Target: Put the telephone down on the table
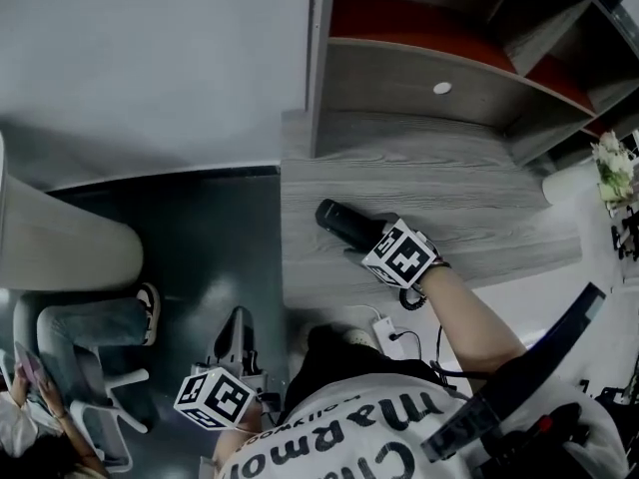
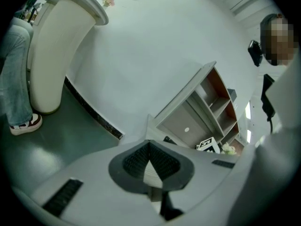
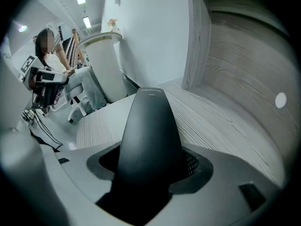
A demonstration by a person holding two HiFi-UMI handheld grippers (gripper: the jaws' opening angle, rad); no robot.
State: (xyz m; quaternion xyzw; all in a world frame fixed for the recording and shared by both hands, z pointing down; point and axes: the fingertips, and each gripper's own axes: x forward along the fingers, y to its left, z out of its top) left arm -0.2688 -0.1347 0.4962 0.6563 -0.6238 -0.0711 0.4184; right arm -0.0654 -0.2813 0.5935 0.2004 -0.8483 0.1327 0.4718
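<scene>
Though half hidden within right gripper [image 1: 367,238] jaws, telephone [image 1: 337,222] over table [image 1: 489,193]

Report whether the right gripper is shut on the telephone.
Shut: the right gripper has the telephone wedged between its pads.

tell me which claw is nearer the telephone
Right. The right claw grips the telephone over the table; the left claw hangs off the table, over the floor.

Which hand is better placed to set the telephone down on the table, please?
Right. The right tongs grip the telephone over the grey table; the left tongs hang empty and closed, low over the dark floor, off the table.
</scene>
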